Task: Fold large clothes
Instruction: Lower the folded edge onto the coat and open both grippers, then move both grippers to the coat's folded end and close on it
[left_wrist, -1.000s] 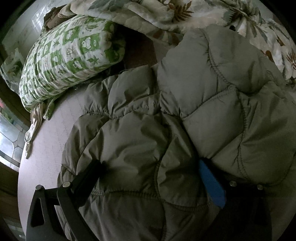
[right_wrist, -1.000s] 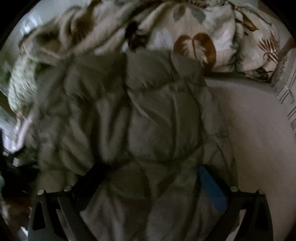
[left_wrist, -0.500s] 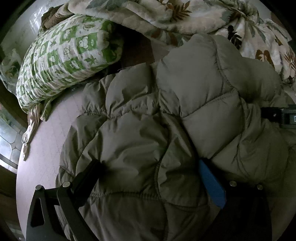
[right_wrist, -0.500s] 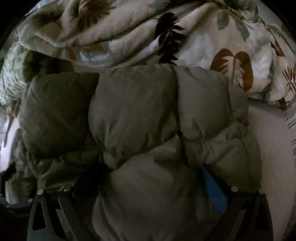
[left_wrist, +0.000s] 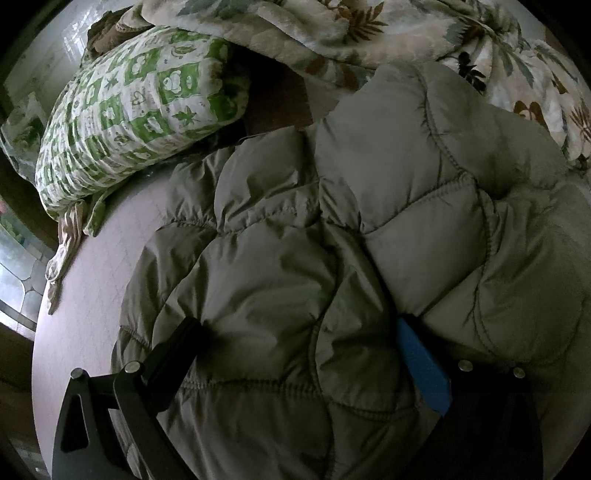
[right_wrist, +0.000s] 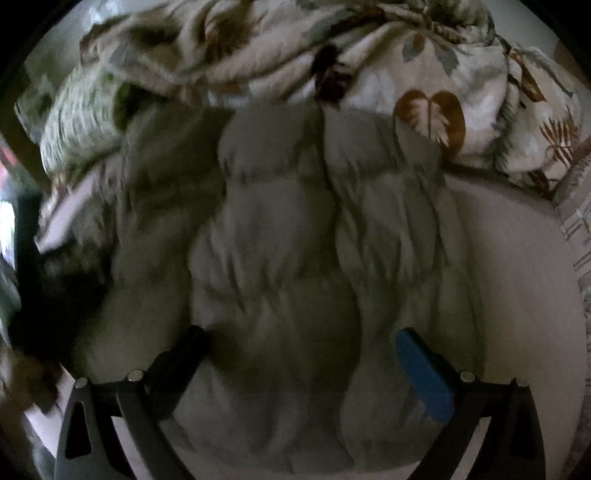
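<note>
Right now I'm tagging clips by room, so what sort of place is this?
Most likely a bedroom: the olive puffer jacket lies on a bed's pale sheet, with a green-patterned pillow and a crumpled leaf-print quilt behind it.

The olive quilted jacket (left_wrist: 332, 266) fills the centre, bulging between the left gripper's (left_wrist: 299, 332) spread fingers; a green-patterned pillow (left_wrist: 133, 122) lies at ten o'clock.
</note>
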